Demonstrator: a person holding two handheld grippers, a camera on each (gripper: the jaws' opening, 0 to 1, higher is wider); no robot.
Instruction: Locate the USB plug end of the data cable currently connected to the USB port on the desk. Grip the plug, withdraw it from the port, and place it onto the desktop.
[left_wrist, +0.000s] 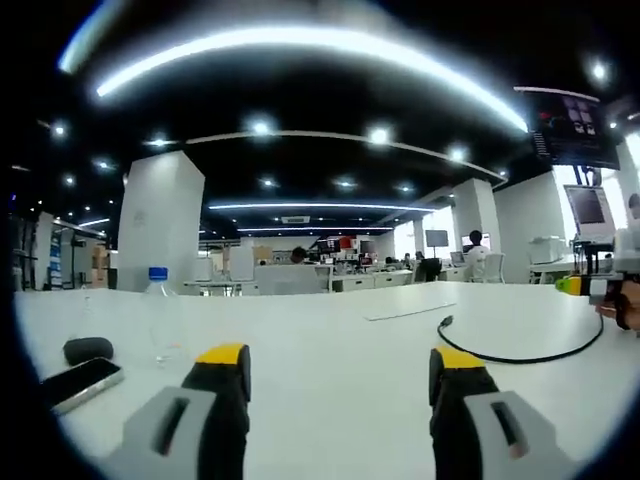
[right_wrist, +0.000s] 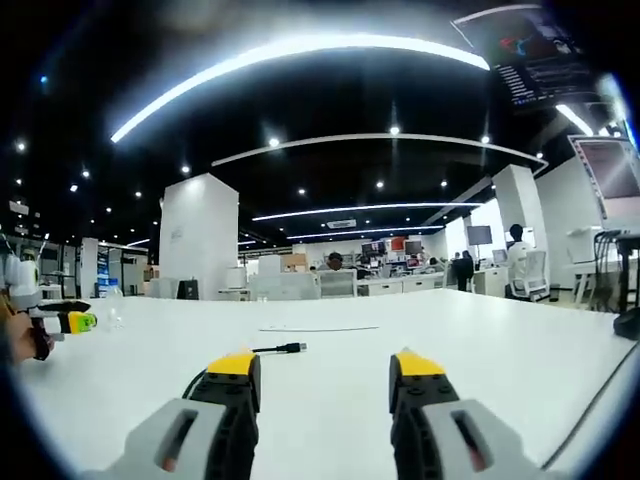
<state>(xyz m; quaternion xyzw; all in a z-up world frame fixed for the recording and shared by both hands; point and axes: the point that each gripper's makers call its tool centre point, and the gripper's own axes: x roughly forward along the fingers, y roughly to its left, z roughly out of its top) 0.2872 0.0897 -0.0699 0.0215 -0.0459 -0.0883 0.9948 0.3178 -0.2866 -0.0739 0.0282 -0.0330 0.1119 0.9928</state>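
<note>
The left gripper (left_wrist: 340, 385) has grey jaws, black inside, tipped yellow. The right gripper (right_wrist: 325, 390) matches. Each grey shell seems slotted.

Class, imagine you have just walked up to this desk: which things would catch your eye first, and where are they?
A black data cable curves across the white desk, its plug end lying free on the desktop ahead of the right tongs. In the left gripper view, a clear bottle stands at the left, with a phone lying nearer, left of the open left tongs.

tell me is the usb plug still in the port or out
Out: the USB plug lies loose on the white desktop, its cable trailing, no port around it. Both grippers are open.
</note>
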